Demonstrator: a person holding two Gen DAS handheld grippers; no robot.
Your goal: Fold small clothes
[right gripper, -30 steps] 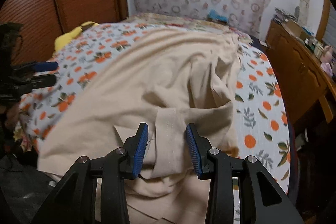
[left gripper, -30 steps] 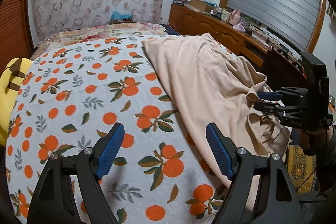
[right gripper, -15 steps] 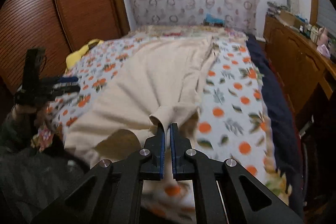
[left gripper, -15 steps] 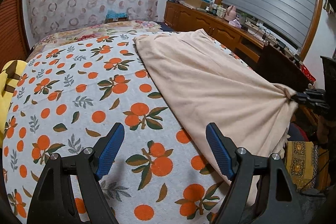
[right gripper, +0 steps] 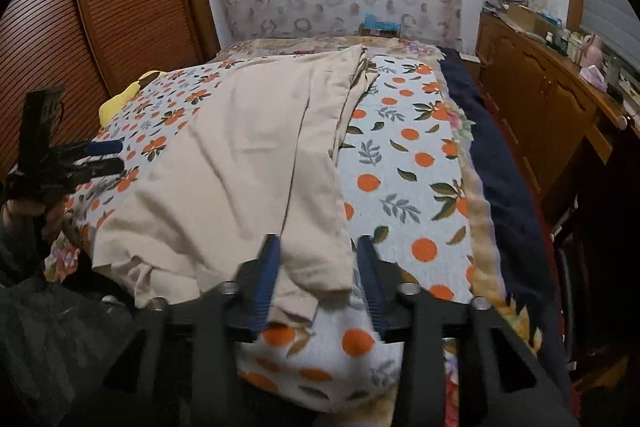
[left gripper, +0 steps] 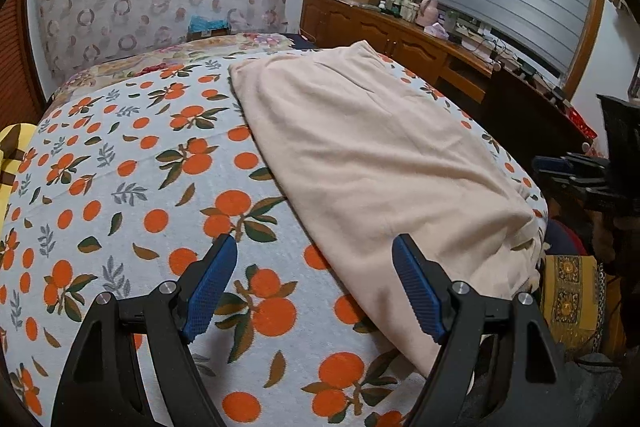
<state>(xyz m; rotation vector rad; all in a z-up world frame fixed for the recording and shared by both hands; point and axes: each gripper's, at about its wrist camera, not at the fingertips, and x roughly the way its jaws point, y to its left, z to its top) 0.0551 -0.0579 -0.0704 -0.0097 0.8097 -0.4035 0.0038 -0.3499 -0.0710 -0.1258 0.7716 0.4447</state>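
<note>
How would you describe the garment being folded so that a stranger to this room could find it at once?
Start at the bed with the orange-fruit sheet. The beige garment lies along its right side, running from the foot towards the headboard. It is the only plain, unpatterned cloth there, unlike the yellow item by the wardrobe.

The near hem of the beige garment (right gripper: 224, 167) is hidden behind the motion-blurred right gripper (right gripper: 318, 277) — contact cannot be judged. The yellow pillow (left gripper: 10, 163) is cut off by the frame edge — the sideboard clutter (left gripper: 404, 5) is too small to identify.
</note>
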